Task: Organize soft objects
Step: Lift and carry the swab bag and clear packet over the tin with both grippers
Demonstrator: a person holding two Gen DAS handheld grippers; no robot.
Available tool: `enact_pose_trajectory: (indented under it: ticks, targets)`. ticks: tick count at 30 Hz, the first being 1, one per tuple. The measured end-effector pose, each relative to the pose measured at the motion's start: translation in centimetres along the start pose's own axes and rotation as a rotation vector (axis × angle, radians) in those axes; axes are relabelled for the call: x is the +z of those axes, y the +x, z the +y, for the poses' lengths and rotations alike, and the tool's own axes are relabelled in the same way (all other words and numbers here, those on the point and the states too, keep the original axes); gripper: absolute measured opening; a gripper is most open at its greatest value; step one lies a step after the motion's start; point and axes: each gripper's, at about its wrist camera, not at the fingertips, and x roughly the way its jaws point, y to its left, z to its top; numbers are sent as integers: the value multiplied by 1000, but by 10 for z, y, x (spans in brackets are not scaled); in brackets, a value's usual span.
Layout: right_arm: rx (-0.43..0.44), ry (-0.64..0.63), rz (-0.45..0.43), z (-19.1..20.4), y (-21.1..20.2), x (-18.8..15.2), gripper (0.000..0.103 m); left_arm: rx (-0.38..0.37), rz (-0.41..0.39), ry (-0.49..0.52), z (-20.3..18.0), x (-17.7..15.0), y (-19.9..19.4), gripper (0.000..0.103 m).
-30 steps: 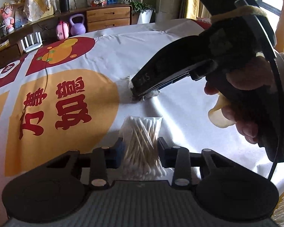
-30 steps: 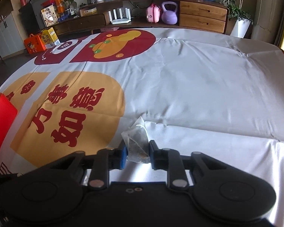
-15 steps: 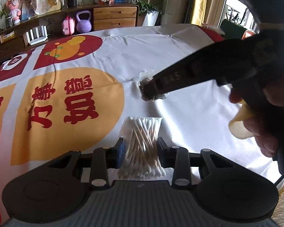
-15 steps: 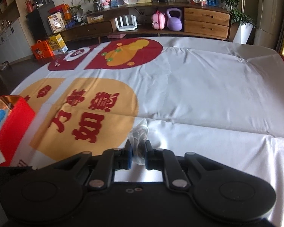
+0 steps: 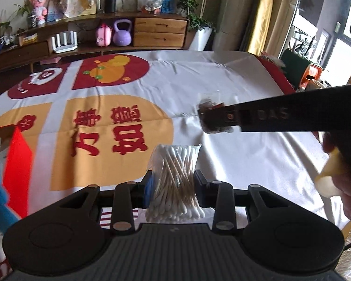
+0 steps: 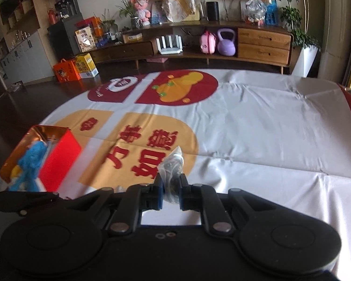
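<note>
Where fingers pinch, swab bag (image 5: 174, 178) inside left tool (image 5: 174, 185).

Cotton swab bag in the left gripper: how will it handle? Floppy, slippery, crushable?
Probably light: the cotton swab bag is thin sticks in clear film. Likely semi-stiff across the bundle, since the left gripper clamps it and it stands upright without sagging. The film looks glossy, so it may slip; the swabs sit loose and crossed inside, so they could shift.
</note>
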Motion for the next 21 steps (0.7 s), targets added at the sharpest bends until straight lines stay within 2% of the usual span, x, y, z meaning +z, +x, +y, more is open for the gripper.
enact_pose_trajectory:
  ticks: [10,21]
  targets:
    - [35,-31,-45,41,-46,-2,11,28,-23,-40,20,-4,-55,35]
    - [117,-75,-81,95,-68,0,11,85,-70,-105,64,-11,-114,35]
